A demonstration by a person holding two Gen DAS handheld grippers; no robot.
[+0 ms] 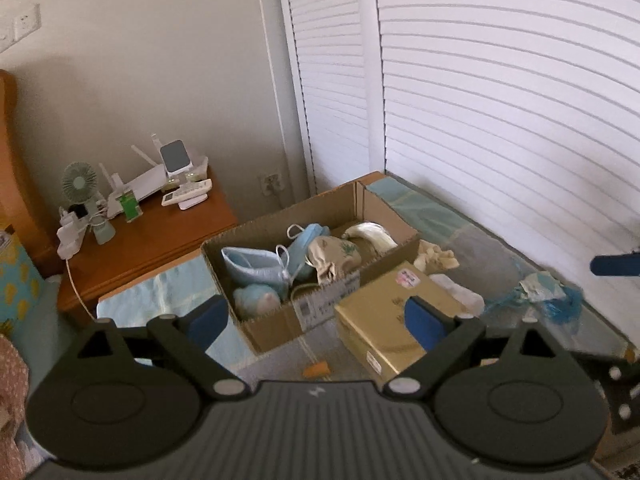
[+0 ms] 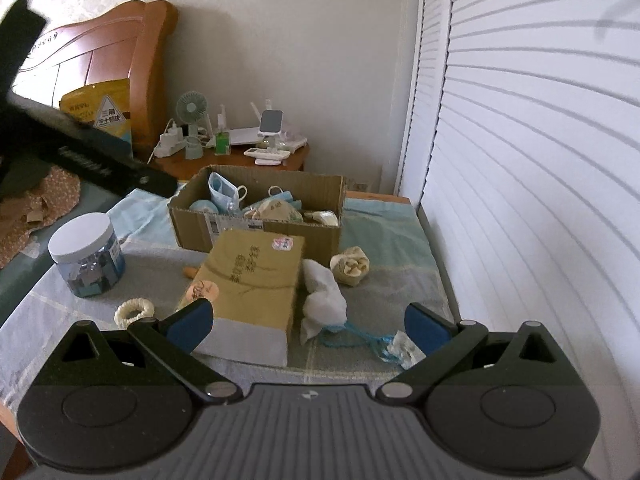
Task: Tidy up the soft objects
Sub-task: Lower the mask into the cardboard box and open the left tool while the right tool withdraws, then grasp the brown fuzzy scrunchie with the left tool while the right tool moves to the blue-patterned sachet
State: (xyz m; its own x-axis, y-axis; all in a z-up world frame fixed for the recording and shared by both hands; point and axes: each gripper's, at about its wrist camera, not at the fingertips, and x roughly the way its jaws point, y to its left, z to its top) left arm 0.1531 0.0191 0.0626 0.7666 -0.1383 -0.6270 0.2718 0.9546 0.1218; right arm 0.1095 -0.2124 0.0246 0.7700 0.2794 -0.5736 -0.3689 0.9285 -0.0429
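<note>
— Three soft bits lie on the bed beside the box [image 2: 256, 216]: white cloth [image 2: 325, 292], cream bundle [image 2: 352, 266], blue mesh [image 2: 360, 338].

— Light, limp stuff; pinch the cloth at its bunched middle; both claws, left [image 1: 316, 320] and right [image 2: 308, 324], gape wide, empty.

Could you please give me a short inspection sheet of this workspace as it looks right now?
Surface: bed cover, pale blue and grey patches.
Job's things: cardboard box holds face masks and soft items; beige cloth, white cloth and scrunchie lie outside.
Clutter: gold box, lidded jar.
Grippers: left gripper and right gripper open, empty.
Cables: white cord hanging off nightstand.
Surroundings: louvred doors, headboard.
</note>
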